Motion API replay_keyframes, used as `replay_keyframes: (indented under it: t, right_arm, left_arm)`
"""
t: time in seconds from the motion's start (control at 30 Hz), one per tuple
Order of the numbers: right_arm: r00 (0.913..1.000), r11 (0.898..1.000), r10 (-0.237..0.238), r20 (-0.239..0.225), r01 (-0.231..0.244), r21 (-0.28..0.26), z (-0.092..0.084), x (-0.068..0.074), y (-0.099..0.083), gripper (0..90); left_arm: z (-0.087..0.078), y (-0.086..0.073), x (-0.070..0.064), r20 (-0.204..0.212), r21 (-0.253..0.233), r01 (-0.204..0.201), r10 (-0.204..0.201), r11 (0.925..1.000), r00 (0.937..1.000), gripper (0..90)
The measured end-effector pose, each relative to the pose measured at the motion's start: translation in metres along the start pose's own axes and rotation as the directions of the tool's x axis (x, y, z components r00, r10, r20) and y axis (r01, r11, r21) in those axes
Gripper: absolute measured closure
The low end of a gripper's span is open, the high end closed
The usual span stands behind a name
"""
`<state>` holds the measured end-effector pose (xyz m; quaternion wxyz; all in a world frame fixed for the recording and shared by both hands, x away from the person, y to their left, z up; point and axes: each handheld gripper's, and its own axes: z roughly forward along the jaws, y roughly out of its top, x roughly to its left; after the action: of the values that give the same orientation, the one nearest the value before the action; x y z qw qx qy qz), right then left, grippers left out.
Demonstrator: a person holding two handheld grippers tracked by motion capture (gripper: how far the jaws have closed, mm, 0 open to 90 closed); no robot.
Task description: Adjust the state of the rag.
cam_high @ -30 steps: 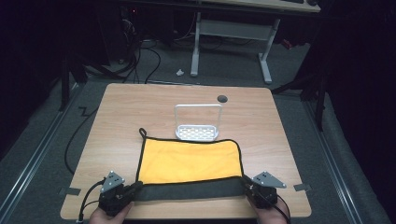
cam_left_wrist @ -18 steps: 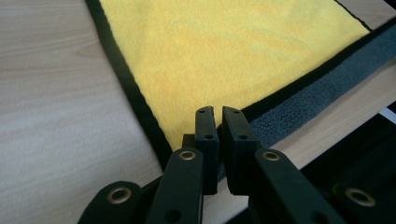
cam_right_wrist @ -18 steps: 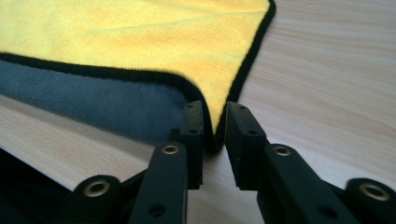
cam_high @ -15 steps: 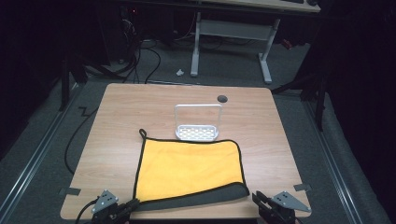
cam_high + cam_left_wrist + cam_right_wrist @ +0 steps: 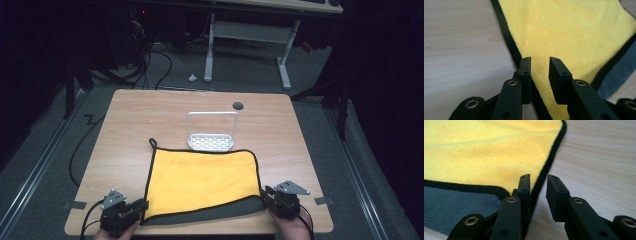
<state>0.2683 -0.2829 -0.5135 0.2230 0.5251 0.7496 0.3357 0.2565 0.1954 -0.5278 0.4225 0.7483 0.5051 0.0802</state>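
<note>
Between your left gripper [image 5: 539, 59] and right gripper [image 5: 537, 177], the yellow cloth [image 5: 202, 180] lies released, its near edge folded back. Both jaw pairs have just been opening; they stand apart, gripping nothing.

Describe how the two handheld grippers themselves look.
Both are black. The left gripper and right gripper each carry a grey three-cornered plate on top and trail a black cable. Up close, each has two flat rectangular black fingers on arms joined by brass-ringed pivots.

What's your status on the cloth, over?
Left gripper and right gripper jaws just opened, nothing clamped. Yellow black-edged microfibre cloth flat, near edge folded, grey underside up. White wire rack beyond, clear.
</note>
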Motion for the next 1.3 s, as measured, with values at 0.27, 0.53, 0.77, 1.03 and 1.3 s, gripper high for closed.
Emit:
replay_keyframes:
  t: [0.27, 0.53, 0.77, 1.03, 1.3]
  right_arm:
    - [0.9985, 1.0, -0.024, -0.05, 0.024, -0.001, -0.018, 0.015, -0.018, 73.7]
    - [0.9985, 1.0, -0.02, -0.052, 0.019, -0.015, -0.045, 0.019, -0.039, 72.7]
    - [0.9992, 1.0, -0.016, -0.036, 0.015, -0.023, -0.046, 0.016, -0.039, 71.7]
    - [0.9969, 0.998, -0.059, -0.052, 0.06, 0.014, -0.018, 0.02, -0.018, 67.6]
    - [0.9943, 0.992, -0.098, -0.041, 0.101, 0.074, 0.017, 0.013, 0.005, 80.8]
  left_arm:
    - [-0.008, -0.015, -0.018, 0.033, 0.015, -0.01, 0.009, 0.9998, 0.9994, 67.8]
    - [-0.018, -0.027, -0.022, 0.034, 0.027, 0.002, -0.003, 0.9996, 0.9994, 65.7]
    - [-0.018, -0.025, -0.019, 0.031, 0.017, 0.01, -0.011, 0.9998, 0.9995, 65.2]
    - [0.005, 0.011, -0.005, 0.006, 0.024, -0.049, 0.049, 0.9985, 0.9988, 61.9]
    - [0.04, 0.036, -0.004, -0.029, 0.082, -0.168, 0.171, 0.9824, 0.9849, 79.5]
